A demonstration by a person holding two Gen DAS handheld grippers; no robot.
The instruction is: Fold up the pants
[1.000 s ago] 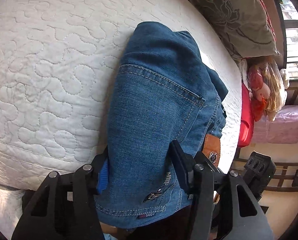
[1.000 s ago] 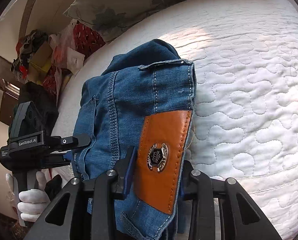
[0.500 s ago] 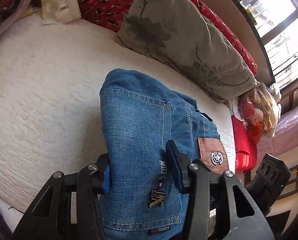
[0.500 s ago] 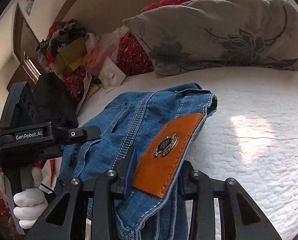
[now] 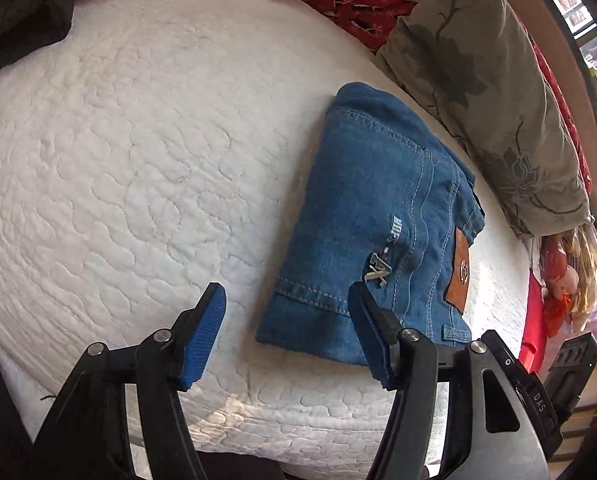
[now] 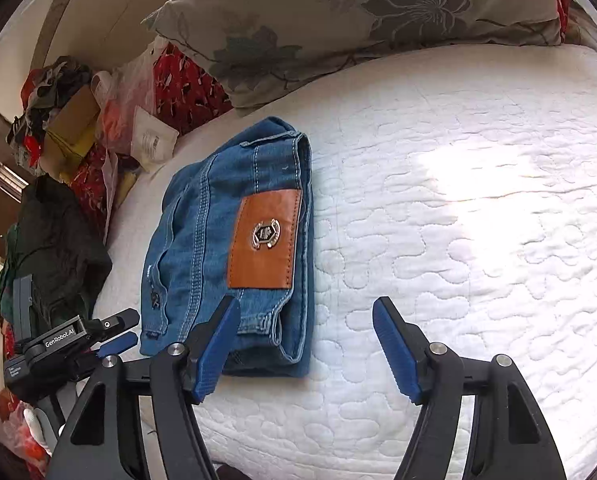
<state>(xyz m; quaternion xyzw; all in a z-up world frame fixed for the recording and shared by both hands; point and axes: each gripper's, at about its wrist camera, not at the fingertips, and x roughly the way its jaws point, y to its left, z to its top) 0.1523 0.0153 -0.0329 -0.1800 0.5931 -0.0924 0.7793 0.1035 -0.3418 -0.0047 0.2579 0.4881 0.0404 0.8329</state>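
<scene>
Now my left tool [image 5: 286,320] and my right tool [image 6: 304,344] both stand apart, their jaws opening with nothing pressed between the pads; a second ago each was clamped on the denim. The folded pants [image 5: 372,224] lie flat on the white quilted bed [image 5: 130,168], released, where before they hung lifted in my grip. In the left wrist view the bundle sits at about one o'clock from the tool, its near edge just behind the right finger. In the right wrist view the pants [image 6: 226,240] lie at eleven o'clock, leather patch [image 6: 266,240] facing up. The floral pillow [image 6: 358,20] rests at twelve o'clock, near the pants' far end.
</scene>
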